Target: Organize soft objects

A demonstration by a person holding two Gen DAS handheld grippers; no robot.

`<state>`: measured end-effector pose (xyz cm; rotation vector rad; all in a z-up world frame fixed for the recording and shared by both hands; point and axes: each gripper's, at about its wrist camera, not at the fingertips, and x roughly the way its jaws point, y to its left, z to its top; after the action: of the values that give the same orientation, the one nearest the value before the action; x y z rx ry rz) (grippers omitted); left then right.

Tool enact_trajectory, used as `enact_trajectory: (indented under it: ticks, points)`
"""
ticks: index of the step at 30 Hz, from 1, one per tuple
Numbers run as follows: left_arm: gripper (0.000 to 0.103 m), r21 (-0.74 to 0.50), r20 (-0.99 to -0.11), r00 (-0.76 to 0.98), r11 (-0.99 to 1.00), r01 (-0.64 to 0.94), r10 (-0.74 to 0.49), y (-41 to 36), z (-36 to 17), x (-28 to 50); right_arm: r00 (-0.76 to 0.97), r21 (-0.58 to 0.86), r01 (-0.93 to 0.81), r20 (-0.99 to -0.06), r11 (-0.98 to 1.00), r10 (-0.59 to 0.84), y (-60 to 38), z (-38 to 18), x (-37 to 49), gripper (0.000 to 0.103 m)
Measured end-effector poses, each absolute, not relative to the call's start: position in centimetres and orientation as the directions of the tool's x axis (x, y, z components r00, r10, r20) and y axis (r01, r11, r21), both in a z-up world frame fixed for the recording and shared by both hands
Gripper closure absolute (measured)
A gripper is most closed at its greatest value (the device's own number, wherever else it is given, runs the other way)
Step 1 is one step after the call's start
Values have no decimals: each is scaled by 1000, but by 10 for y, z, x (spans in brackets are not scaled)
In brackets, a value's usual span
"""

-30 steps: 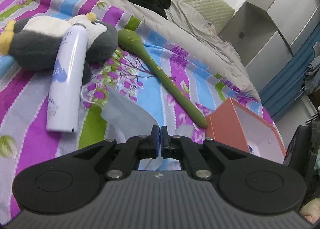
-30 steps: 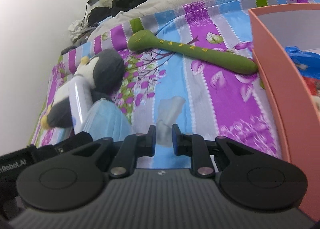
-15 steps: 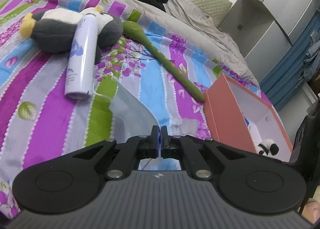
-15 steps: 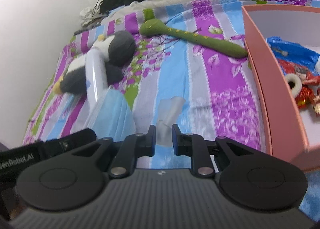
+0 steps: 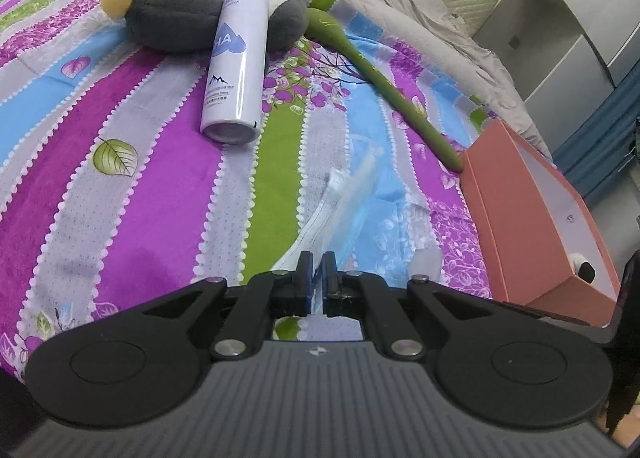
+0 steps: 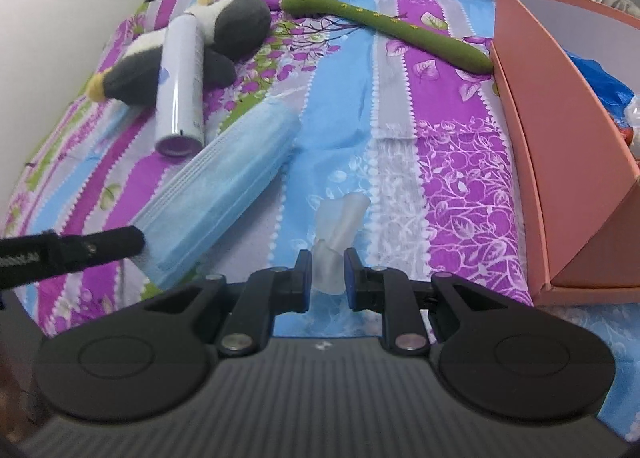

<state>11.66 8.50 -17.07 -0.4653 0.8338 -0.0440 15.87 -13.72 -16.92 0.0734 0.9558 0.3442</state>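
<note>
The blue face mask (image 6: pixel 224 181) lies on the striped bedspread (image 6: pixel 452 185), long axis running from 7 toward 1 o'clock in the right wrist view. The left gripper (image 5: pixel 318 276) is opening, the mask's end between its parting jaws. The right gripper (image 6: pixel 325 272) is clenched on a clear plastic piece (image 6: pixel 336 230). The pink box (image 6: pixel 560 145) sits at 3 o'clock, open bedspread between it and the mask. At 11 o'clock the spray can (image 6: pixel 180 85) rests against the plush penguin (image 6: pixel 236 23).

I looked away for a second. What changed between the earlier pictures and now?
The left gripper, which was pinching the blue face mask, is opening with the mask between its fingers. Both hands drew back toward the bed's near edge. The right gripper holds the clear plastic piece as before.
</note>
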Motion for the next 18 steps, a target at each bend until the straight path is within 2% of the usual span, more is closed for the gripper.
enact_trajectory:
  ticks: [1,2,5,11,12,14,16,18]
  points:
    - [72,-414,-701,680,899,-141,-216,86,-171,116,526,210,-257,-789,943,319,-137,-170,159,82]
    - [59,-414,-697,684,899,-139,-215,87,-171,115,524,208,-257,-791,944,317,-137,-171,158,82]
    - [56,-412,-675,704,905,-110,-221,85,-171,114,523,198,-259,-794,945,310,-136,-173,157,82]
    - [52,-396,-699,667,916,-59,-259,72,-190,126,523,186,-259,-798,948,300,-138,-176,155,82]
    - [50,-403,-697,663,914,-46,-274,69,-193,127,524,183,-261,-798,948,298,-138,-175,154,82]
    - [38,-397,-703,655,917,-41,-276,65,-197,129,527,177,-264,-797,948,295,-140,-173,152,82]
    - [31,-375,-696,667,927,-20,-268,60,-198,130,529,174,-266,-796,948,294,-142,-172,150,82]
    - [30,-354,-692,668,935,14,-272,55,-200,132,529,170,-268,-797,948,293,-145,-171,147,82]
